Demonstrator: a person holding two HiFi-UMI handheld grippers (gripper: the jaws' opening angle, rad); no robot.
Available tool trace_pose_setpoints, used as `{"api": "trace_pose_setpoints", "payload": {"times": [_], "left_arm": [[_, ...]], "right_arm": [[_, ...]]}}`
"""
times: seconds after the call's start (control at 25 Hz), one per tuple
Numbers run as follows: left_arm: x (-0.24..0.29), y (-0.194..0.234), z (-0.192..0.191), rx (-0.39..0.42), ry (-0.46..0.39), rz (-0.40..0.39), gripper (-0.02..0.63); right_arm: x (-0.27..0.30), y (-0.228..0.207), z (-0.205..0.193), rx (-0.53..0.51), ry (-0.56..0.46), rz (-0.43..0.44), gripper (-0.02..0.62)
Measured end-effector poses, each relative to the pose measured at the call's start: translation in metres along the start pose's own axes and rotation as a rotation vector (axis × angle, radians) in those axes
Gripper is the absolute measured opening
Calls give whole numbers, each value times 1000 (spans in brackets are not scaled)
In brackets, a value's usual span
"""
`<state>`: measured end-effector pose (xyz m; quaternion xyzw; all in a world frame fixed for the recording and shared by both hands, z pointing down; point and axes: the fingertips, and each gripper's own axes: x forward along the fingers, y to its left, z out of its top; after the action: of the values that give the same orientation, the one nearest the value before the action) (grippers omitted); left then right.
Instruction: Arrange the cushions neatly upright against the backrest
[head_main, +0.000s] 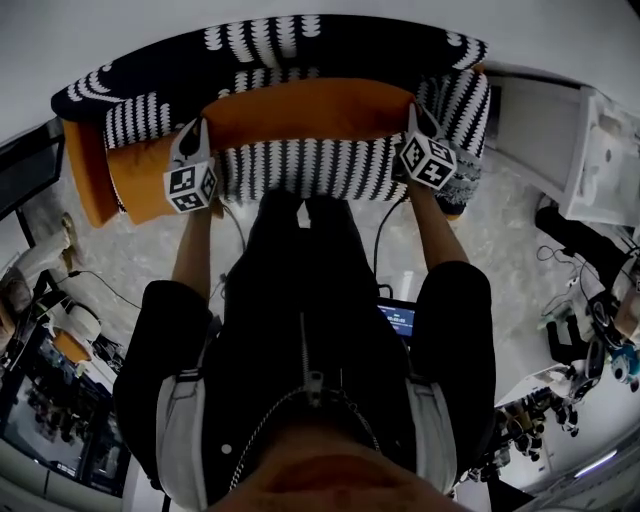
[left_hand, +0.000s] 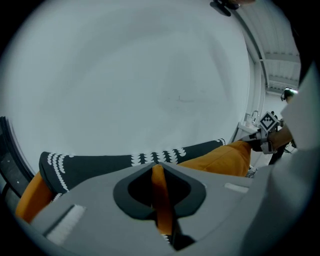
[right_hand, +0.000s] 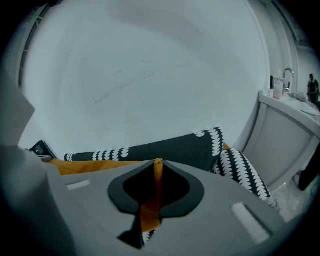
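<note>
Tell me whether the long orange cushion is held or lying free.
Held. Both the left tool and right tool are shut on pinched folds of the orange cushion, one near each end.

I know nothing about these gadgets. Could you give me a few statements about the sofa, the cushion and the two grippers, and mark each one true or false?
1. The left gripper is shut on the orange cushion. True.
2. The right gripper hangs open and empty. False: it pinches the same cushion's orange fabric.
3. The sofa is plain red. False: it is black with a white pattern.
4. The cushion lies on the floor. False: it is held over the sofa, one gripper near each end.
5. A pale wall stands behind the sofa. True.
</note>
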<state>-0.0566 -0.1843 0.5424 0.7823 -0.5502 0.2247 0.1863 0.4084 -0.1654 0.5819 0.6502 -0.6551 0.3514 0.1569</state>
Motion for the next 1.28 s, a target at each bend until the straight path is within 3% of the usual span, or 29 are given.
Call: {"api": "trace_pose_setpoints", "payload": {"times": [0.4,0.76,1.08,1.28], "left_arm": [[58,-52,-7,-33,51,-82,15],[107,-21,-52,-84,200,-14,17],[150,-13,-39,-52,202,-36,17],[186,0,-22,-94,198,-31,18]], "right_arm": [[6,-59,18,23,-12,-64,34],[69,-47,0,-24,106,-16,37],[103,-54,8,3,103,-41,40],[138,-56,33,4,119,-67,41]]}}
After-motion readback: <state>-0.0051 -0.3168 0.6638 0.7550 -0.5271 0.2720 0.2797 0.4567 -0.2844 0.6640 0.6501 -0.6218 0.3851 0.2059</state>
